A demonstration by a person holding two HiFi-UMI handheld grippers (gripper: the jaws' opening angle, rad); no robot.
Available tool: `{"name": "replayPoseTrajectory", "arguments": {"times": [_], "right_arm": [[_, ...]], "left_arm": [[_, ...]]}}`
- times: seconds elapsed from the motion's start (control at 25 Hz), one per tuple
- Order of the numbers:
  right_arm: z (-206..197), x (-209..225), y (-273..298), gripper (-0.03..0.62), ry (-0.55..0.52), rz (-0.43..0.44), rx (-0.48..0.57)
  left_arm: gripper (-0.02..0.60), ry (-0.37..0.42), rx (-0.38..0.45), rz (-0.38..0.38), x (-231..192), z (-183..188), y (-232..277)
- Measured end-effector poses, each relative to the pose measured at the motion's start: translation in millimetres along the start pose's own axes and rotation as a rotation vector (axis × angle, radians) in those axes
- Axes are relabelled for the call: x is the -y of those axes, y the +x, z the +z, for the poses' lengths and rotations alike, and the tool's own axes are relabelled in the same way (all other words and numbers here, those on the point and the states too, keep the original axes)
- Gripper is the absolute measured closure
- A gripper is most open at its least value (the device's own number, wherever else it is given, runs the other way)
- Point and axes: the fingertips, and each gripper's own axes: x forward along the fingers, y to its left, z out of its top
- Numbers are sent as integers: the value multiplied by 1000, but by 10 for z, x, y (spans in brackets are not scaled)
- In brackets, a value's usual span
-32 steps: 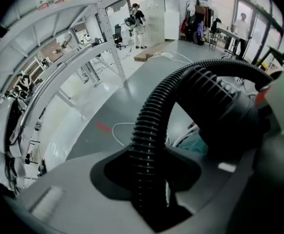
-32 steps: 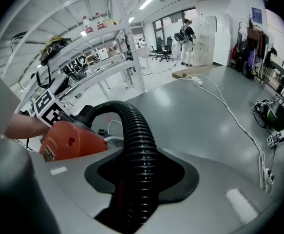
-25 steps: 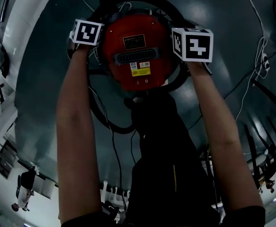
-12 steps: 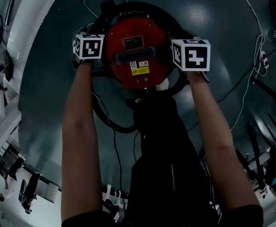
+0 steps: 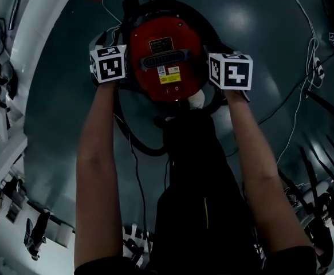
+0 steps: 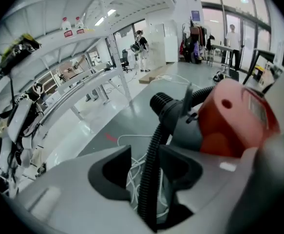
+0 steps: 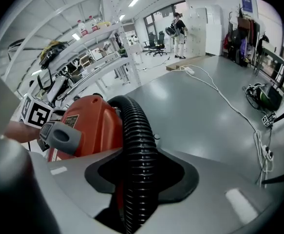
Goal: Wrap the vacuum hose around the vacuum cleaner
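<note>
**Red vacuum cleaner on the grey floor, hose between both sets of jaws**

The vacuum cleaner (image 5: pixel 164 56) stands on the floor straight ahead of the person, between the two outstretched arms. Its round red top faces up. The black ribbed vacuum hose (image 5: pixel 133 139) curls round its body and loops out across the floor toward the person's legs.

The right gripper (image 7: pixel 139 174) is clamped on a thick stretch of the hose, just beside the cleaner's red shell and grey handle (image 7: pixel 61 136). The left gripper (image 6: pixel 146 174) has a stretch of hose between its jaws, running up to the cleaner's grey inlet. Those jaws have just been closing, yet a gap shows on one side, so the grip is loose.

The red top carries a black label plate (image 5: pixel 161 44) and, below the handle, yellow and white stickers (image 5: pixel 168 73). Their print is too small to read. Each gripper bears a marker cube (image 5: pixel 230 70) with black-and-white squares.

The floor (image 5: pixel 258 33) is smooth, glossy grey with a short red mark (image 6: pixel 111 137). A white cable (image 5: pixel 304 50) trails across it to a power strip (image 5: pixel 317 70). White shelves (image 6: pixel 59 38) holding bottles (image 6: pixel 71 27) line one side of the bright open room, and a person (image 7: pixel 179 28) stands far off.
</note>
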Motion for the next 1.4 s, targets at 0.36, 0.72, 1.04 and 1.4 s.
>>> {"name": "replayPoseTrajectory", "arguments": {"times": [0.36, 0.72, 1.04, 1.4], "right_arm": [[-292, -112, -189, 424, 78, 4, -10], [-393, -228, -362, 424, 108, -17, 1], [-500, -273, -486, 424, 129, -23, 10], [-655, -435, -691, 424, 178, -36, 34]], "left_arm": [[429, -102, 91, -81, 270, -185, -703], [434, -200, 109, -161, 580, -302, -1116], [426, -129, 149, -252, 935, -205, -1447], [410, -104, 153, -375, 1412, -484, -1872]]}}
